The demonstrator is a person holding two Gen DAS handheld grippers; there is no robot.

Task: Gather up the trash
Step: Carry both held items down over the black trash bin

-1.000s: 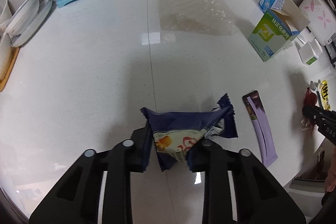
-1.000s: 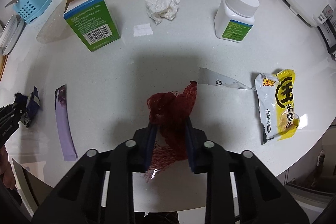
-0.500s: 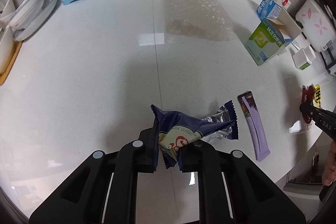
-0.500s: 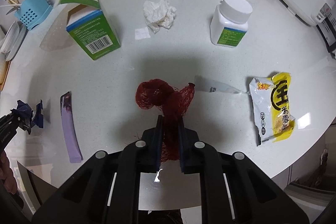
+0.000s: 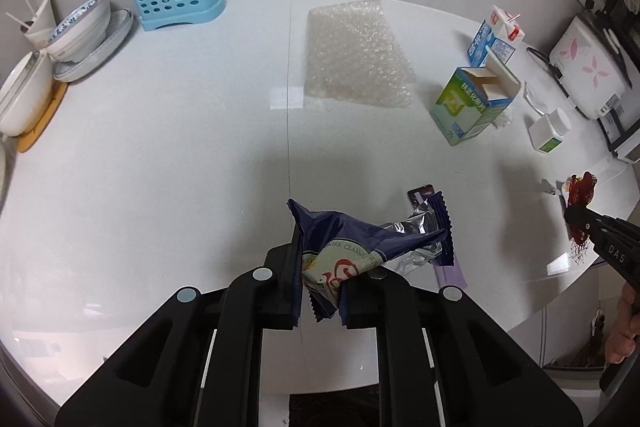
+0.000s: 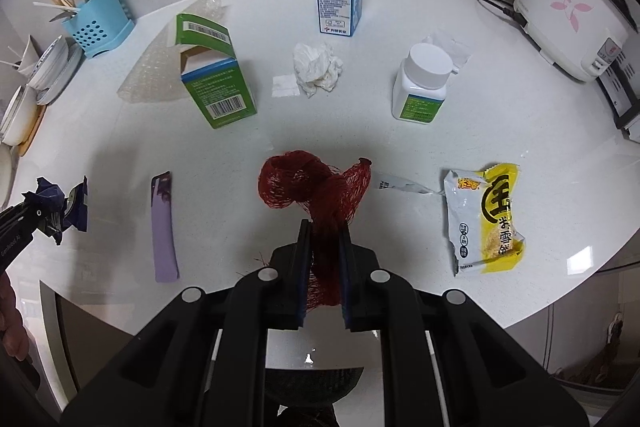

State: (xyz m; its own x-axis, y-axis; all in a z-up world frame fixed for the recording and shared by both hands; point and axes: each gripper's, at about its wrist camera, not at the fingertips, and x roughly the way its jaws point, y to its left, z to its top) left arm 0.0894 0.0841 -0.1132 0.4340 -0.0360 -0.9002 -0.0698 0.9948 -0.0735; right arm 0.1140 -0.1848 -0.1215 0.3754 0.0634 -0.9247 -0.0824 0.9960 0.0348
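Pinching a dark blue snack wrapper, the left tool has it at the lower middle of the left wrist view, lifted clear of the white surface. Its jaws have just been closing, and the crinkled foil sits between them. The right tool is pressed together on a red mesh net bag at the centre of its own view, also off the surface. Both items look very light and limp (the foil probably slippery, the net apt to snag), so a grip across the bunched middle seems safest. A lilac sachet at lower left and a yellow snack packet at right lie flat; an edge pinch would likely suit them.
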